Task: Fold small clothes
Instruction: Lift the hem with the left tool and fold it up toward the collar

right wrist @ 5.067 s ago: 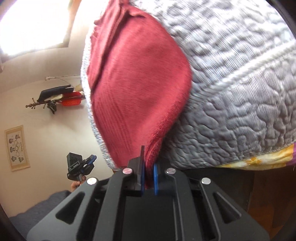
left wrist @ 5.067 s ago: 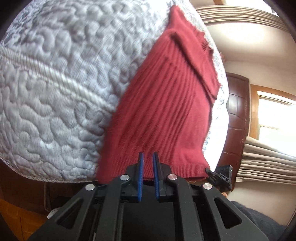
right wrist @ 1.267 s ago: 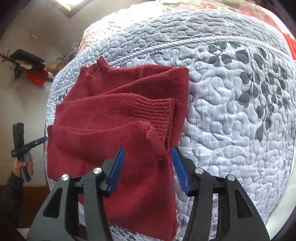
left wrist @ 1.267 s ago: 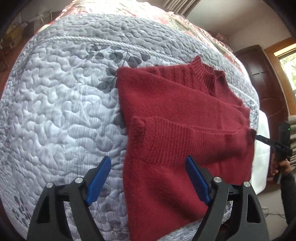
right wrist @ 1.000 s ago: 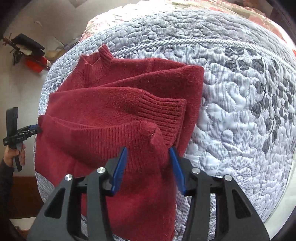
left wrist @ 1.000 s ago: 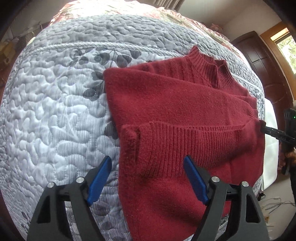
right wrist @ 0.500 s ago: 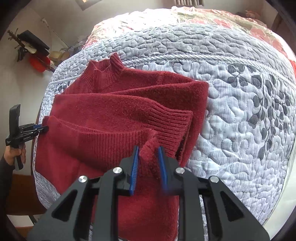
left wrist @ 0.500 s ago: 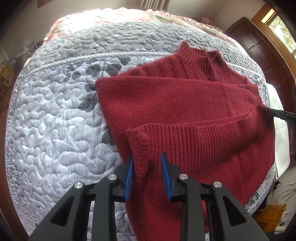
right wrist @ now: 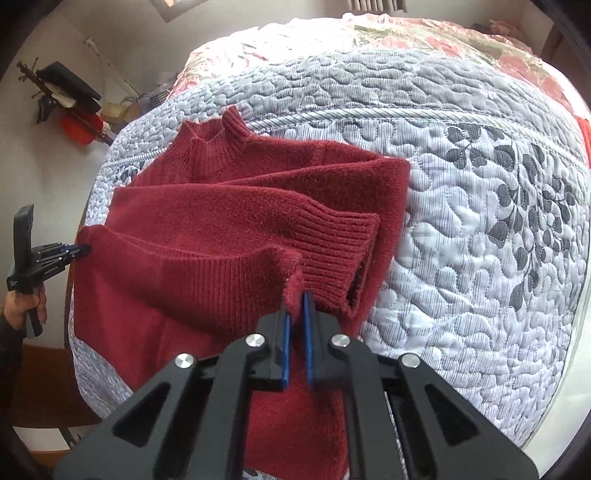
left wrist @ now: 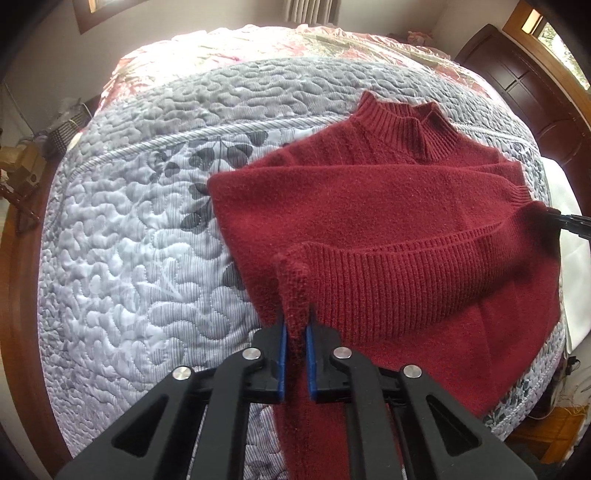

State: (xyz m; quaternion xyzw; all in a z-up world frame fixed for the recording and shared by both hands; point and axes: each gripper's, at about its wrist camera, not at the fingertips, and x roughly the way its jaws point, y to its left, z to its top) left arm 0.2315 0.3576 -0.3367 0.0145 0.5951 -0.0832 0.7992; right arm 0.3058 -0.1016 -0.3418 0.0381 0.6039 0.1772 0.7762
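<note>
At the bottom centre of each wrist view, we see our black grippers with blue pads clamped on a red sweater. Our left gripper (left wrist: 294, 328) pinches a raised fold of the sweater (left wrist: 388, 206); our right gripper (right wrist: 296, 306) pinches another corner. The sweater lies mid-frame on a grey quilt (left wrist: 129, 229), sleeves folded across, collar toward the top of the frame. Beyond, at the upper edge, a floral cover (right wrist: 424, 33) shows.
</note>
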